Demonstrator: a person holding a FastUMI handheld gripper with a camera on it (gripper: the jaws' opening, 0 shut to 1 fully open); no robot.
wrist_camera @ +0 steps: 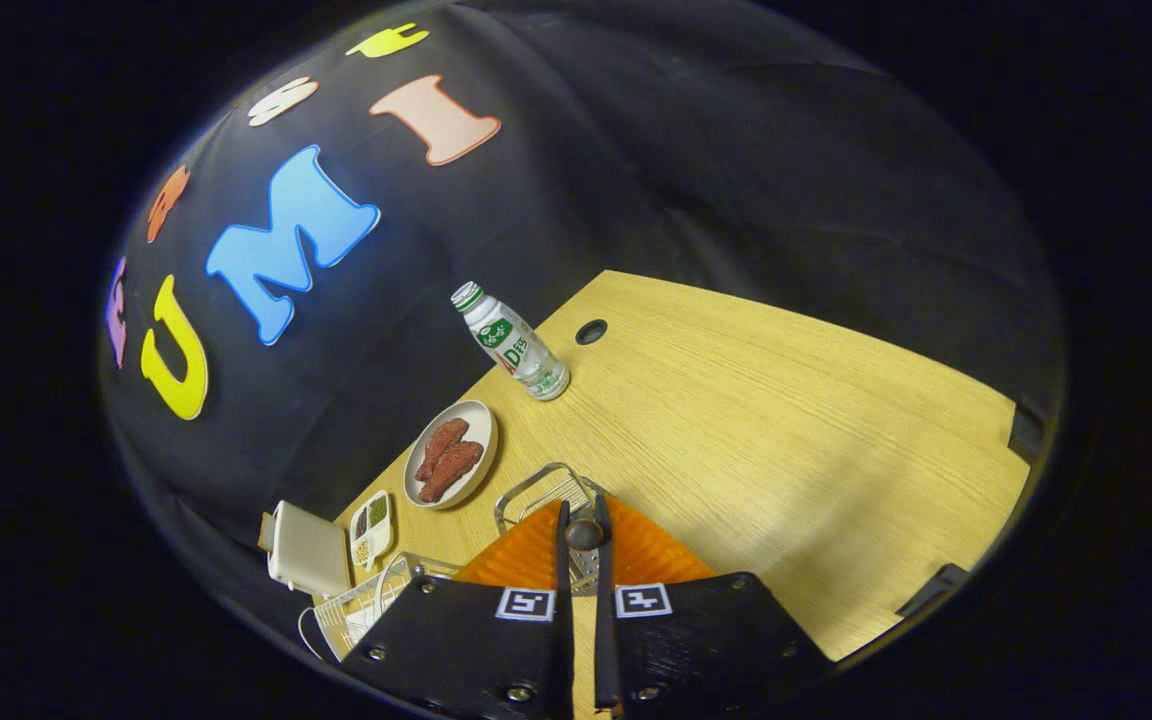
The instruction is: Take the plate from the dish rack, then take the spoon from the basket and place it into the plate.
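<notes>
Tabletop (pixel 786 420) of pale wood is seen beyond the gripper (pixel 584 535), with a small round hole (pixel 591 331) near its far edge. Orange plate (pixel 636 555) is seen flat on the table, just under and ahead of the fingers. Wire basket (pixel 541 490) is seen beside the plate's far rim, touching or overlapping it; which cannot be told. Wire dish rack (pixel 356 610) is noted to the left of the fingers, with a white boxy object (pixel 306 550) beside it. Small bottle (pixel 514 343) is seen upright past the basket, near the hole. Round dish (pixel 451 455) holding reddish-brown pieces is noted between bottle and rack, and a small divided tray (pixel 372 528) just beside it. Fingers are drawn nearly together, and the brown handle of the spoon (pixel 584 533) is pinched between their tips, above the plate.
</notes>
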